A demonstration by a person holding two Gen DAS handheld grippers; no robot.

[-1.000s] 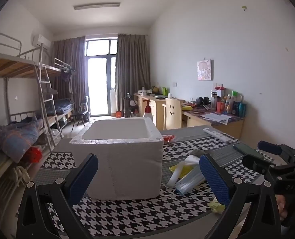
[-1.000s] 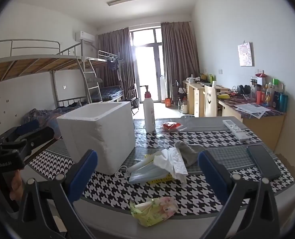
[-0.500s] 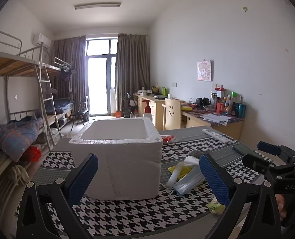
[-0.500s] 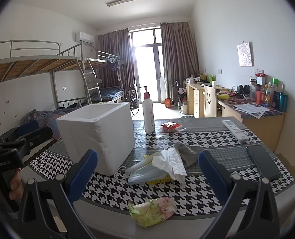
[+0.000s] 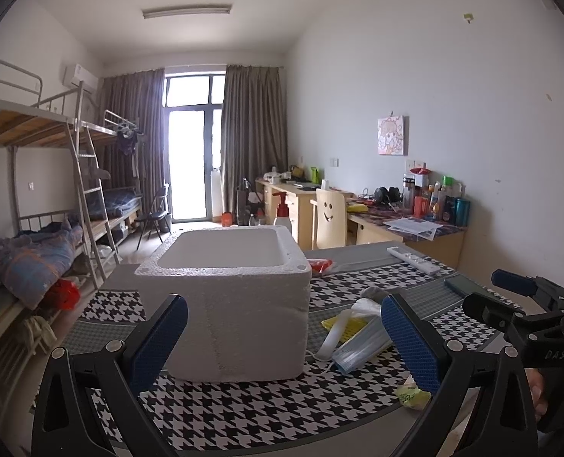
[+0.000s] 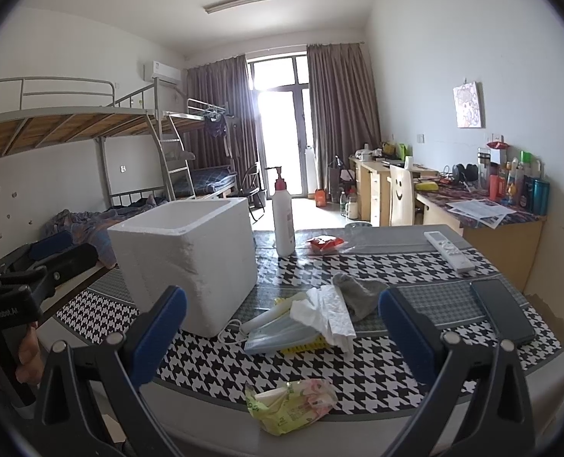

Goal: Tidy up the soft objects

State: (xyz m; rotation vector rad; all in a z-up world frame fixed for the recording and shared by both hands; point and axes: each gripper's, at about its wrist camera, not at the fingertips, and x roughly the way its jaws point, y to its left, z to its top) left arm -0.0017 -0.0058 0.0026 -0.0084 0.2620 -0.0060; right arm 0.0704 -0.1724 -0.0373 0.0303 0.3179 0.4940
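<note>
Tissue [image 6: 329,310] lies limp on the pile beside the foam box [image 6: 190,262], feather-light; I'd pinch its bunched middle. My right gripper [image 6: 282,327] and left gripper [image 5: 284,337] both gape, empty.

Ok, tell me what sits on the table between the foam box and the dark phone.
In the right wrist view, between the foam box and the phone lies a pile: face masks, white tissue, and a grey sock.
</note>
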